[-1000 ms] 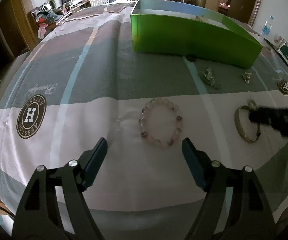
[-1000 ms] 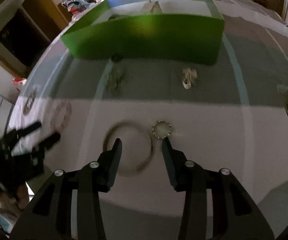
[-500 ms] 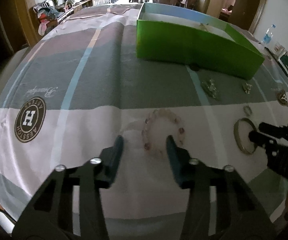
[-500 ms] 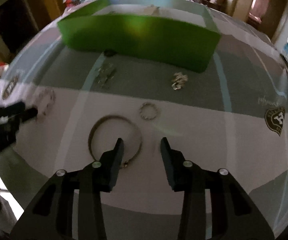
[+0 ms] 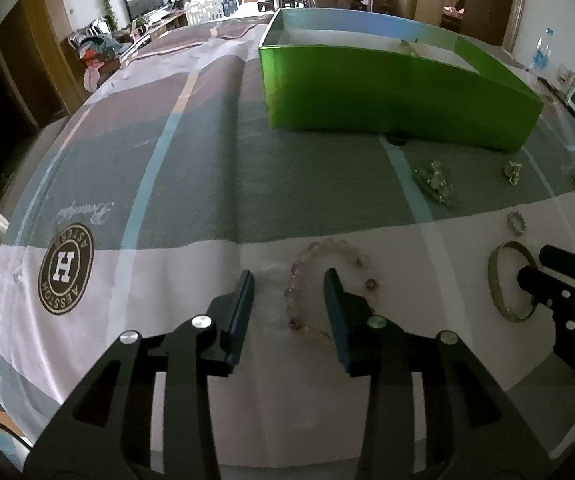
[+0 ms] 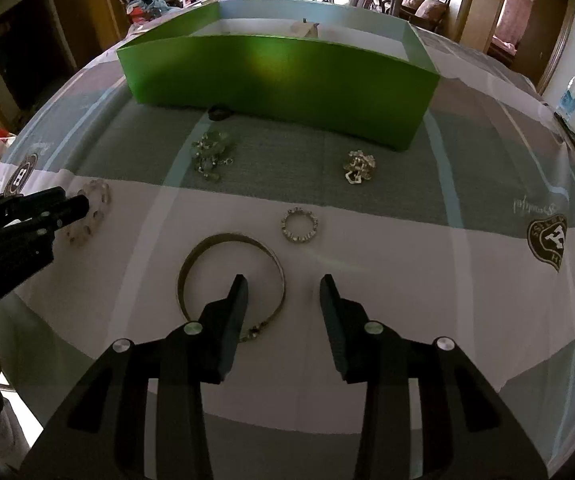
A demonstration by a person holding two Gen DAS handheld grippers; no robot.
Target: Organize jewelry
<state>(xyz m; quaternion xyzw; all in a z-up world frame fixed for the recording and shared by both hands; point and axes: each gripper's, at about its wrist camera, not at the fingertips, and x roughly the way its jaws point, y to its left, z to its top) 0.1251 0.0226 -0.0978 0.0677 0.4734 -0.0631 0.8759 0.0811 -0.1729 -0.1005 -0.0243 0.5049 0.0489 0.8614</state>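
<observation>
Since a second ago the left tool (image 5: 289, 276) has narrowed, its jaws closing astride the near rim of the beaded bracelet (image 5: 329, 286), not yet pinching. Further right, the right tool (image 6: 283, 280) straddles the gold bangle's (image 6: 231, 276) rim, half spread. Nearly all the jewelry lies on the counter (image 5: 167, 280), outside the green box (image 5: 387, 100).

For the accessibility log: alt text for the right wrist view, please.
The right gripper hovers, jaws apart, over a gold bangle on a patterned tablecloth. Beyond lie a small ring and a green box.
</observation>
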